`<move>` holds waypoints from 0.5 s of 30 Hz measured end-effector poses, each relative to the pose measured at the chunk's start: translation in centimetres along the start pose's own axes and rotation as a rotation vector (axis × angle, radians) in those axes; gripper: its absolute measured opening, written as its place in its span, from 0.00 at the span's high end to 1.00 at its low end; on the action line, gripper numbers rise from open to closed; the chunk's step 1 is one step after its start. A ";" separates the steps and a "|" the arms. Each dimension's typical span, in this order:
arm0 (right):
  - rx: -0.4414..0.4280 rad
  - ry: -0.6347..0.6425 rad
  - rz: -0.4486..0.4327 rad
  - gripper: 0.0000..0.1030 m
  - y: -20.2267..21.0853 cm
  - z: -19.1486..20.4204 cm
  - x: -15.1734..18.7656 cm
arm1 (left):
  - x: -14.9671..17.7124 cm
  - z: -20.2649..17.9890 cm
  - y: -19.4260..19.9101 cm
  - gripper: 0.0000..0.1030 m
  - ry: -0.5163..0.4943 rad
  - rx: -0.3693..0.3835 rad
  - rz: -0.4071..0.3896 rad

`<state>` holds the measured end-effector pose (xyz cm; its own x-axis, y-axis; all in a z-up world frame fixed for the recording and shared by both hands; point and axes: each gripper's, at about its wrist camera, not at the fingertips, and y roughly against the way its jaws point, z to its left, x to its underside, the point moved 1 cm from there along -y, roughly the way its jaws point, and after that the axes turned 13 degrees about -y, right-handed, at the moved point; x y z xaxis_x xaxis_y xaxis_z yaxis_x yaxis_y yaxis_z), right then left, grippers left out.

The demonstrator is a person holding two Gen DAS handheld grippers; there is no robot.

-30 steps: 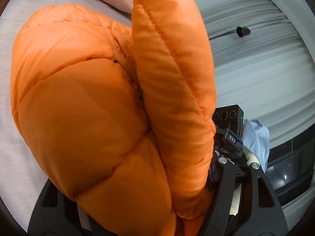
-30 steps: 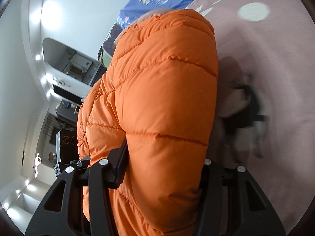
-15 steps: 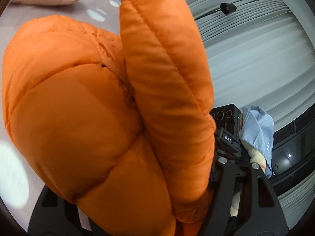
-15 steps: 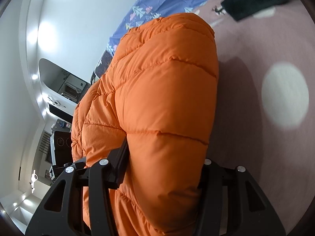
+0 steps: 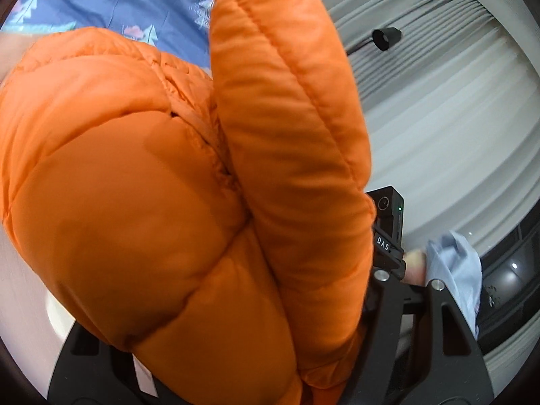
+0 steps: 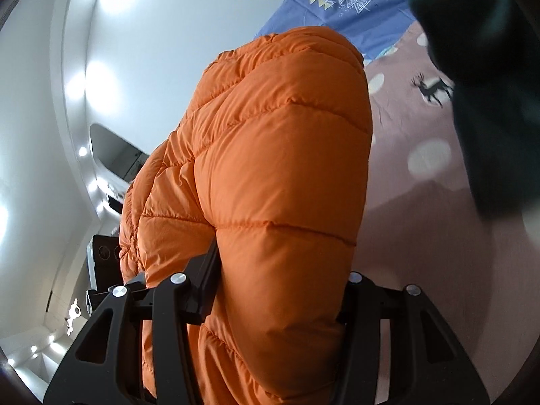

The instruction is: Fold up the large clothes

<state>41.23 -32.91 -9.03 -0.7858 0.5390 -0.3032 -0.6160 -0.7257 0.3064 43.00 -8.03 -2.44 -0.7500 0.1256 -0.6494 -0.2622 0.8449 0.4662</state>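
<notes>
Both wrist views press close against the orange jacket.

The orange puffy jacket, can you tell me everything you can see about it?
The orange puffy jacket is a quilted, padded coat of smooth, slightly shiny fabric, stitched into fat sections. It is bunched up and lifted, filling both views. The left gripper and right gripper each clamp a thick wad of it. A rounded padded flap stands up in the left view. Nothing else visibly touches it.

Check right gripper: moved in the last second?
Yes. The right gripper, shut on the orange puffer jacket, has swung toward the blue patterned sheet; the dark green garment now fills the upper-right corner.
</notes>
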 end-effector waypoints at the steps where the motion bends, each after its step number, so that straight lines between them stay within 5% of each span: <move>1: 0.008 0.001 -0.006 0.52 0.1 -1.0 -1.5 | -1.5 0.6 -0.9 0.33 0.001 -0.008 -0.005; 8: 0.178 0.040 -0.054 0.52 -4.8 -5.7 -10.2 | -7.2 7.5 -7.4 0.33 0.050 -0.079 0.017; 15: 0.329 0.078 -0.094 0.46 -8.8 -10.3 -10.6 | -5.6 15.0 -11.6 0.33 0.115 -0.119 0.043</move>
<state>55.51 -36.64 -17.81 -0.7263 0.5535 -0.4076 -0.6799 -0.4909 0.5447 59.31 -10.80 -13.23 -0.8250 0.0942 -0.5573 -0.2933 0.7714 0.5647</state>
